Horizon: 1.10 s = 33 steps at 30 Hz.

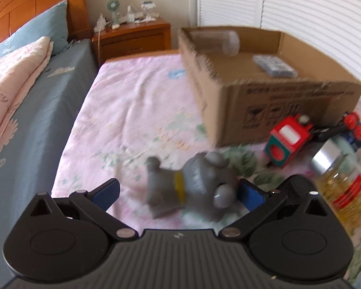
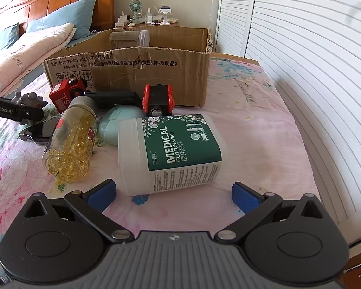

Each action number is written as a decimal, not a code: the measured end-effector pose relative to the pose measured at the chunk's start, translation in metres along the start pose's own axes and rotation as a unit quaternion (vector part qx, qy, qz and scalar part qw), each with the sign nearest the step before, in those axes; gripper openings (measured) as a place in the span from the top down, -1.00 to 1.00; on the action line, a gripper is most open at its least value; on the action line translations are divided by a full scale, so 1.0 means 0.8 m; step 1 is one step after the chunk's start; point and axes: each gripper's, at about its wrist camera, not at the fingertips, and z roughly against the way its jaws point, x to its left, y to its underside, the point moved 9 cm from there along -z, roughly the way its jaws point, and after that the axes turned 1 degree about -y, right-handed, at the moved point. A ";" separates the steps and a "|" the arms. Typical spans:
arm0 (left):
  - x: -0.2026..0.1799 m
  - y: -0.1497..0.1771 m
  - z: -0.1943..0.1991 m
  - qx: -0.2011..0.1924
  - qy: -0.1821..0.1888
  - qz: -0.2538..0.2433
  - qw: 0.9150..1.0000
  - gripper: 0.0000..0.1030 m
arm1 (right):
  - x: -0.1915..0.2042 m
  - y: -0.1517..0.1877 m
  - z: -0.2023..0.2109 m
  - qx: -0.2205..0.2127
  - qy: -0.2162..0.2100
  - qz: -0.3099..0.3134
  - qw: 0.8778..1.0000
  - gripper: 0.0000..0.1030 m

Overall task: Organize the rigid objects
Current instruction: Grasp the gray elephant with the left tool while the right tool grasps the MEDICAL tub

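1. The left gripper (image 1: 178,192) has its jaws spread wide, and a grey toy animal (image 1: 192,185) lies on the pink floral bedspread (image 1: 132,110) between them. Its head sits just beside the right blue pad; whether they touch is blurred.
2. The right gripper (image 2: 174,196) also has its jaws wide open and holds nothing. A cotton swab tub (image 2: 173,151) lies on its side just beyond the blue pads, between them in line.
3. Left of the tub lies a clear bottle (image 2: 69,139) of yellow capsules with a silver cap, tipped over. A pale green case (image 2: 118,125) sits between the bottle and the tub.
4. Farther back, a red toy block (image 2: 65,94) and a black toy with red wheels (image 2: 157,101) rest near the front wall of a cardboard box (image 2: 144,72).
5. Inside the box, a clear plastic jar (image 1: 216,42) lies against the far wall and a flat grey packet (image 1: 274,66) lies on the floor of the box.
6. A wooden nightstand (image 1: 132,38) with a small fan stands far beyond the bedspread.
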 end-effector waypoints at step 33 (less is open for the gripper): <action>-0.014 -0.004 0.005 -0.008 -0.026 0.016 1.000 -0.72 | 0.003 -0.026 -0.026 0.030 -0.031 0.034 0.999 -1.00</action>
